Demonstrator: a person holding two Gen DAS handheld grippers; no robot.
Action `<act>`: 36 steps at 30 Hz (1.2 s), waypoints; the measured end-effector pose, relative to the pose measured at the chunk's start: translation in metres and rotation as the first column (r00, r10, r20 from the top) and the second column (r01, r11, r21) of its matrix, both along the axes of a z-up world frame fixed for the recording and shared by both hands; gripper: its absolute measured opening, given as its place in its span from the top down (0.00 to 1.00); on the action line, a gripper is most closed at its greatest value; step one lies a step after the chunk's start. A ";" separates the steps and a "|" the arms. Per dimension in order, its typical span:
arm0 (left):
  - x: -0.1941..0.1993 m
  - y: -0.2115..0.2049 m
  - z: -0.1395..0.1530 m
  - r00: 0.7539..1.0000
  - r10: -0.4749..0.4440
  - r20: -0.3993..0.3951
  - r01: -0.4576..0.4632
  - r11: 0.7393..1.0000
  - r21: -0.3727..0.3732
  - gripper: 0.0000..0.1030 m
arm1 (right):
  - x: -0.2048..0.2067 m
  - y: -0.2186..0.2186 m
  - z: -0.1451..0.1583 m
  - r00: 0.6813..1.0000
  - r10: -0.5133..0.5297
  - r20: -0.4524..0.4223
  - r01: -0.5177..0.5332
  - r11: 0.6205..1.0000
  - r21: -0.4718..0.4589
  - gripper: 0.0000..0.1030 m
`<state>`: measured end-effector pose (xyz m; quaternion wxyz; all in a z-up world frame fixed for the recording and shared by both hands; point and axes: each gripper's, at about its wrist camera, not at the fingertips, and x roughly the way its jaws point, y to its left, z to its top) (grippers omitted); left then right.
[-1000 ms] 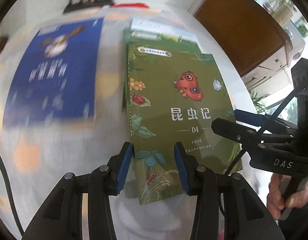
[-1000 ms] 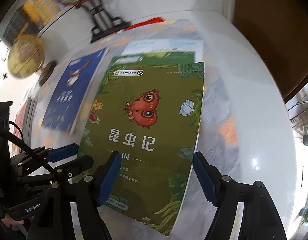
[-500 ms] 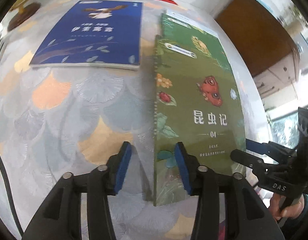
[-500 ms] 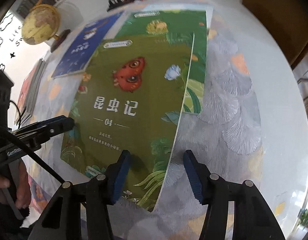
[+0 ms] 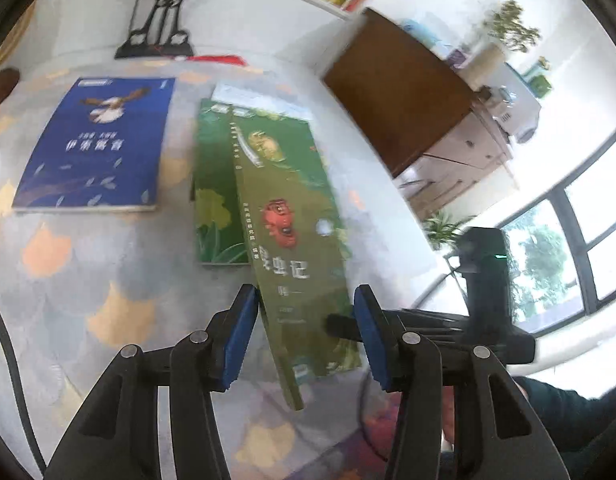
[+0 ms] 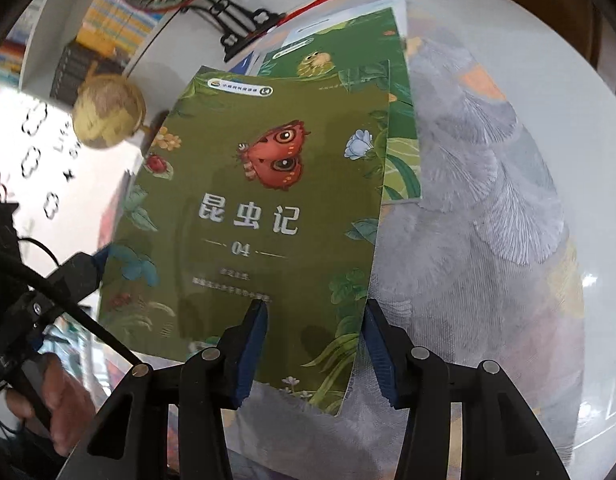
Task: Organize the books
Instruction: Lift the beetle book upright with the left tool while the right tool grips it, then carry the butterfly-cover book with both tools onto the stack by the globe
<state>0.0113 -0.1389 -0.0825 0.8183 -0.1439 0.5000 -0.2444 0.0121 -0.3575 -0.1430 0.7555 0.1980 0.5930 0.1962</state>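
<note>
The olive-green insect book (image 6: 267,208) is shown raised and tilted off the worktop (image 6: 488,200), its spine edge lifted and its lower edge lying between both tools. In the right wrist view, the right gripper (image 6: 314,340) is seen with its jaws set wide on either side of the book's lower right corner; no clamping on the cover can be made out. In the left wrist view, the left gripper (image 5: 303,332) is likewise seen with jaws wide, the spine edge of the book (image 5: 283,240) passing between them. What bears the book's weight cannot be told from either view; the paired placement is judged to steady it from both sides while it is tipped. A second green book (image 5: 215,184) is left flat beneath it, over a pale book (image 5: 263,100), and a blue book (image 5: 95,144) lies apart on the patterned cloth, presumably awaiting collection.
</note>
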 end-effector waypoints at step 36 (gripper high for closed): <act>0.000 -0.012 -0.023 0.992 -0.035 -0.122 0.041 0.998 0.041 0.86 | -0.002 0.053 0.044 0.960 0.209 0.188 -0.179 0.970 -0.162 0.70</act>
